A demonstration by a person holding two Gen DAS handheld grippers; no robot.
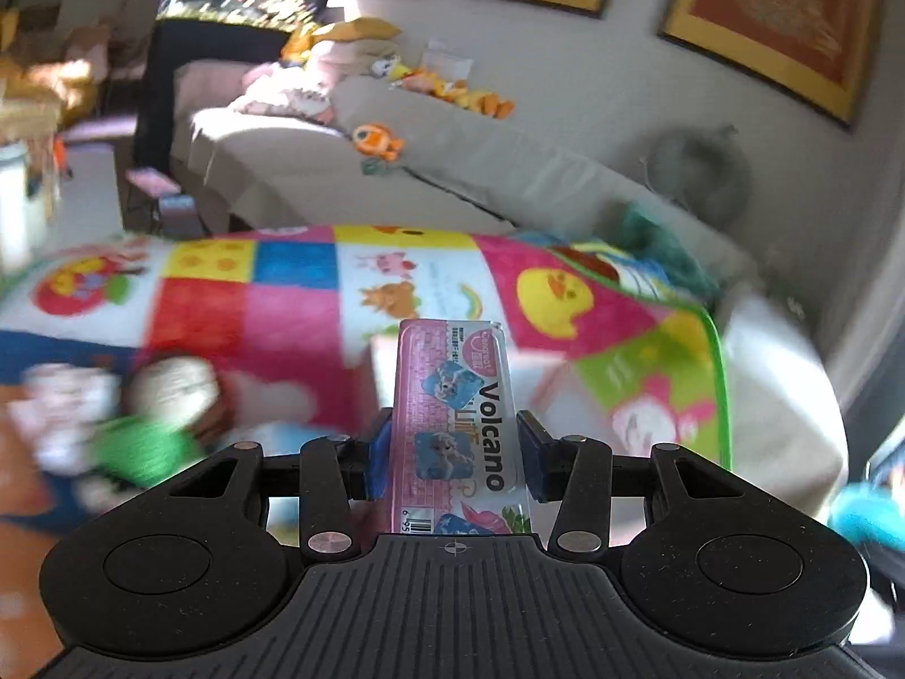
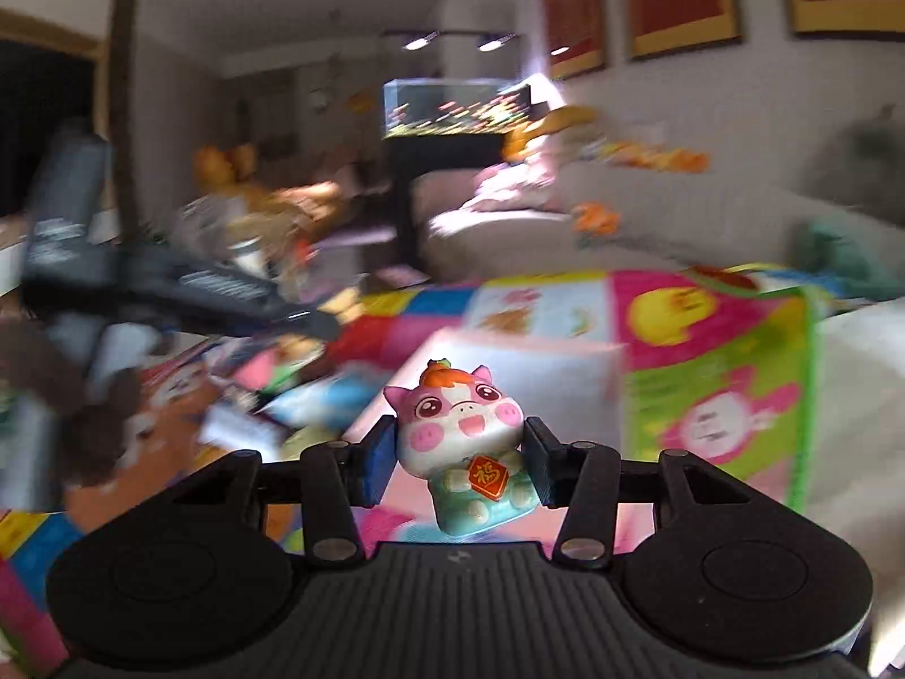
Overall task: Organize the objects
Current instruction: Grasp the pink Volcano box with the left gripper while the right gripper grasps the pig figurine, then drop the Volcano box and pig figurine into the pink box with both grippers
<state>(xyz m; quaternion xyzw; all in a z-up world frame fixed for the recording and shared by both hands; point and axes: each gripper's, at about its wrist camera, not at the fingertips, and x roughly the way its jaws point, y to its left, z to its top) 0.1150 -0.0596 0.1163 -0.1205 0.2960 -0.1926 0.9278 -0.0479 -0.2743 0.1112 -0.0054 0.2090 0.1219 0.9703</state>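
Item 1. Left gripper [image 1: 452, 452]: blue pads pinch a pink packet [image 1: 455, 396] across its narrow width. The packet stands on end, its printed face up toward the camera and its long axis running to 12 o'clock. Held by the sides, probably so the flat pack stays stiff and can be laid down lengthwise.

Item 2. Right gripper [image 2: 459, 455]: pads press on both flanks of a small pig figurine [image 2: 466, 441], pink-eared, in a blue-green outfit with a red tag on its front. It faces the camera, leaning slightly to 1 o'clock. The grip sits at the widest part of the body, a sensible hold for a rounded, slippery shape. Both items are clear of any surface.

Item 3. Patchwork play blanket [image 1: 294, 283]: bright squares with cartoon animals, draped over a raised surface directly beyond both grippers, 11 to 2 o'clock. Blurred toys lie at 9 o'clock in the left view; I cannot tell what they are.

Item 4. White box [image 2: 509, 362], just past the figurine at 12 o'clock: a likely drop-off point, though its opening is not clear.

Item 5. Beige sofa [image 1: 317, 147], farther at 11 o'clock, carrying stuffed toys.

Item 6. Framed red pictures [image 1: 775, 17] on the wall, farthest, at 1 o'clock.
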